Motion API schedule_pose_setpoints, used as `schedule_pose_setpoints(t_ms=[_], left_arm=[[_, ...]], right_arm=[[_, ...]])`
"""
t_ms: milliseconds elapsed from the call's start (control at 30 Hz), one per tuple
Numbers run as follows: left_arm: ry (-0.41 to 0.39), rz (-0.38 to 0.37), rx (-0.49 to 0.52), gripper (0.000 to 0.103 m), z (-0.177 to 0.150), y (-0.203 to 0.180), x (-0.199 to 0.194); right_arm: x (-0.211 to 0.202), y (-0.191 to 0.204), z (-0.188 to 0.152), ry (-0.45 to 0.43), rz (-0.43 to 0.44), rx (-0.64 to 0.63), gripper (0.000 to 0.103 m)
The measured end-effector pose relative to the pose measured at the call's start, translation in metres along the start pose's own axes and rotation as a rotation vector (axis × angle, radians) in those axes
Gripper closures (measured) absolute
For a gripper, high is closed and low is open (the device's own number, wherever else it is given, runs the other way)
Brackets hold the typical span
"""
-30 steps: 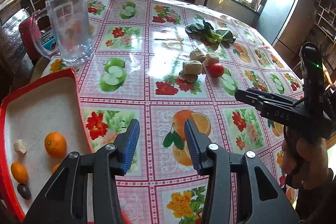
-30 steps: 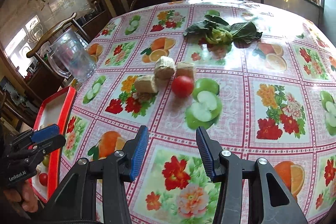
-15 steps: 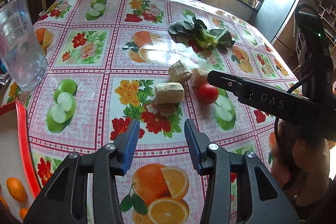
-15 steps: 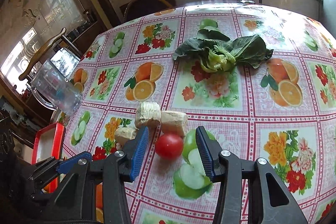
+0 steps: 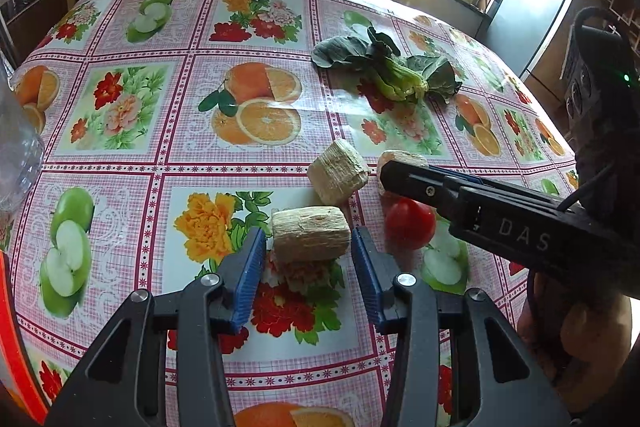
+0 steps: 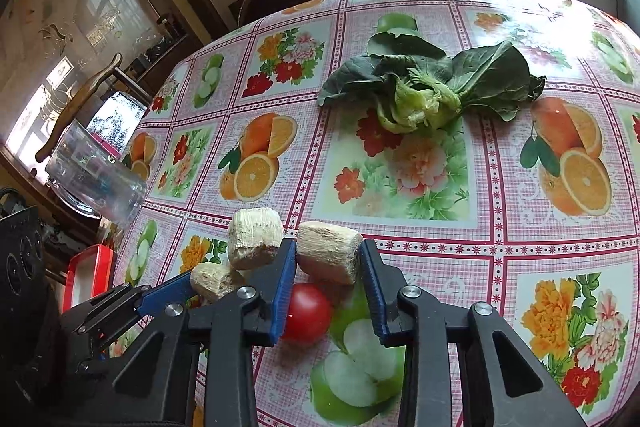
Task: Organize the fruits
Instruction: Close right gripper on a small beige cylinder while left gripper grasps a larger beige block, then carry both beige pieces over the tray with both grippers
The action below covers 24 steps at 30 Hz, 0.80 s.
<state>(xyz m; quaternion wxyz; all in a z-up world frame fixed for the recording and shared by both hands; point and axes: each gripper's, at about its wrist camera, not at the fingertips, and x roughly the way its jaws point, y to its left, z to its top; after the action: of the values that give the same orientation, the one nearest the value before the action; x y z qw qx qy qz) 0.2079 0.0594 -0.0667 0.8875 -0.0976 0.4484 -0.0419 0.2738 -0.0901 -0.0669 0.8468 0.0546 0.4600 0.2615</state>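
Three pale fibrous chunks and a red tomato (image 5: 410, 224) lie together on the fruit-print tablecloth. My left gripper (image 5: 307, 259) is open, its blue pads on either side of the near chunk (image 5: 310, 234) without closing on it. My right gripper (image 6: 328, 267) is open, its pads on either side of another chunk (image 6: 329, 257), with the tomato (image 6: 307, 309) just below between the fingers. The third chunk (image 5: 338, 171) also shows in the right wrist view (image 6: 254, 243). The red tray (image 6: 88, 277) sits at the table's left edge.
A leafy green vegetable (image 5: 394, 73) lies farther back on the table. A clear glass mug (image 6: 94, 183) stands at the left near the tray. Wooden chairs stand around the table.
Both grippers moved forward toward the chunks and tomato. The left one left the tray area and now straddles the near chunk; the right one now straddles another chunk.
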Motion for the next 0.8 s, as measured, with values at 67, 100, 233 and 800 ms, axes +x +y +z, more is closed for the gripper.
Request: schedule_pose_setpoints(t_ms=[67, 100, 233, 800], left_arm=[[-0.003, -0.009, -0.004, 0.068, 0.001, 0.001, 0.001], [-0.005, -0.008, -0.002, 0.068, 0.002, 0.001, 0.002], [-0.001, -0.001, 0.001, 0.069, -0.001, 0.001, -0.001], [-0.074, 0.017, -0.012, 0.069, -0.032, 0.008, -0.072]], right_arm=[[-0.003, -0.002, -0.001, -0.008, -0.002, 0.002, 0.070], [-0.006, -0.003, -0.002, -0.012, -0.003, 0.005, 0.070], [-0.017, -0.006, -0.008, -0.022, -0.004, 0.015, 0.070], [-0.070, 0.038, -0.052, -0.051, 0.028, -0.049, 0.070]])
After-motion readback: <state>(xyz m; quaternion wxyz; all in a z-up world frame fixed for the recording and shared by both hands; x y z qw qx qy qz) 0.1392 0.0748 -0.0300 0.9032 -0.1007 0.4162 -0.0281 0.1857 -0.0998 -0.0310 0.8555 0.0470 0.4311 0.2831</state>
